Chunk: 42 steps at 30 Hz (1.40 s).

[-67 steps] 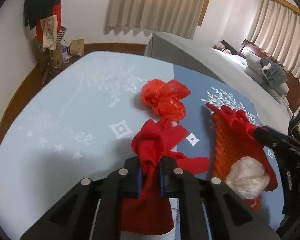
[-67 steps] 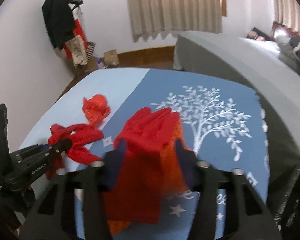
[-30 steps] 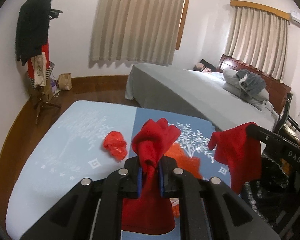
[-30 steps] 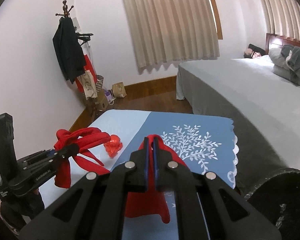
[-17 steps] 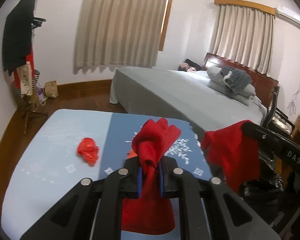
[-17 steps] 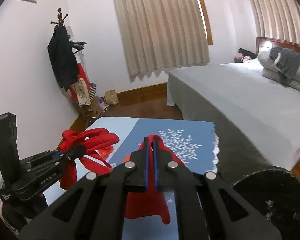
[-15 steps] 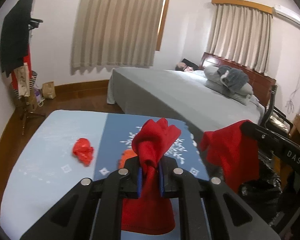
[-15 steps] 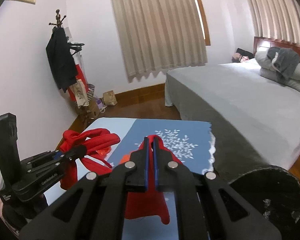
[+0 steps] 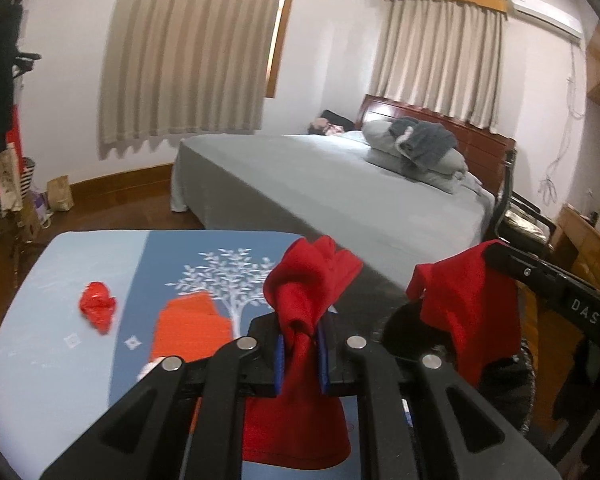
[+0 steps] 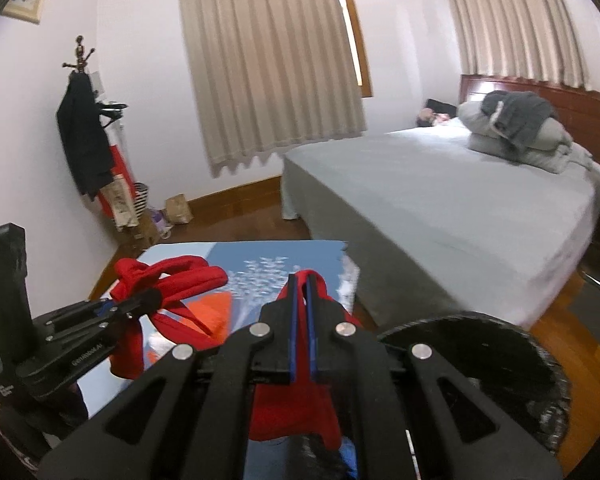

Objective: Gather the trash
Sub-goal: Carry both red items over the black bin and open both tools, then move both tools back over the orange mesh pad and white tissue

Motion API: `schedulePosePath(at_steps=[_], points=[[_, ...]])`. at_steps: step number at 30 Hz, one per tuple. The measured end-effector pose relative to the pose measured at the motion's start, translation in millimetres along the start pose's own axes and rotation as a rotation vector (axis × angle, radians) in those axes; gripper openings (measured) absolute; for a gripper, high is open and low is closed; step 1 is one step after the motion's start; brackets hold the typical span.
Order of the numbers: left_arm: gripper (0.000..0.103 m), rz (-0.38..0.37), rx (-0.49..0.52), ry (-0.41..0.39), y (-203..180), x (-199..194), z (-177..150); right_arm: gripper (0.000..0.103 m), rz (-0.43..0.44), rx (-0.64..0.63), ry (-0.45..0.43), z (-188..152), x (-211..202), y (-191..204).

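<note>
left hand-held gripper (image 9: 299,354): clamped on bunched red cloth handle (image 9: 312,280) | right hand-held gripper (image 10: 301,312): clamped on flat red cloth handle (image 10: 296,420), above black-lined bin (image 10: 496,344) | bench (image 9: 40,360): crumpled red plastic wrapper (image 9: 97,307) far left, orange mesh sheet (image 9: 192,326) nearer

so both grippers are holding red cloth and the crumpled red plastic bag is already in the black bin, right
Not quite. Both the left gripper and right gripper do hold red cloth, but the crumpled red plastic bag lies on the blue table, as the left wrist view shows.
</note>
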<state>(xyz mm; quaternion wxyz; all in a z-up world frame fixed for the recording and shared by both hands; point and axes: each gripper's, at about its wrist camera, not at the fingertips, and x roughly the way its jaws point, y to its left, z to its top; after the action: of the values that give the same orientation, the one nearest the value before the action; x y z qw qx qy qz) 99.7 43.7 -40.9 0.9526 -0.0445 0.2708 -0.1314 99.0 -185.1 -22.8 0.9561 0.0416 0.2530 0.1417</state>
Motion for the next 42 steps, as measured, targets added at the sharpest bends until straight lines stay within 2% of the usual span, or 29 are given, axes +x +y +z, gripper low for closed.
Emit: schedulePosePath(at_steps=[19, 33, 34, 35, 37, 38, 39, 40, 42], points=[[0.013, -0.194, 0.116, 0.062, -104.9, 39.6, -8.1, 0.004, -0.209, 0.11, 0.037, -43.9, -38.2, -98.3], [0.013, -0.277, 0.149, 0.115, -150.0, 78.8, -18.4, 0.004, -0.265, 0.153, 0.078, -65.2, -37.0, -137.2], [0.013, -0.286, 0.149, 0.122, -152.1, 81.5, -18.9, 0.006, -0.267, 0.155, 0.082, -66.7, -36.7, -139.2], [0.015, -0.293, 0.152, 0.131, -154.4, 83.7, -19.6, 0.007, -0.268, 0.156, 0.086, -67.8, -36.0, -141.1], [0.025, -0.302, 0.154, 0.15, -156.7, 87.9, -20.7, 0.009, -0.274, 0.156, 0.101, -69.0, -34.1, -142.6], [0.04, -0.306, 0.152, 0.155, -156.6, 89.1, -20.6, 0.015, -0.278, 0.156, 0.107, -69.7, -32.9, -143.7], [0.051, -0.307, 0.146, 0.157, -155.6, 89.5, -21.3, 0.019, -0.284, 0.155, 0.114, -71.5, -32.3, -144.9], [0.053, -0.307, 0.144, 0.16, -154.5, 89.3, -21.9, 0.024, -0.29, 0.157, 0.118, -72.6, -32.2, -145.7], [0.056, -0.303, 0.144, 0.166, -152.5, 89.0, -22.7, 0.028, -0.296, 0.164, 0.123, -74.6, -31.7, -147.9]])
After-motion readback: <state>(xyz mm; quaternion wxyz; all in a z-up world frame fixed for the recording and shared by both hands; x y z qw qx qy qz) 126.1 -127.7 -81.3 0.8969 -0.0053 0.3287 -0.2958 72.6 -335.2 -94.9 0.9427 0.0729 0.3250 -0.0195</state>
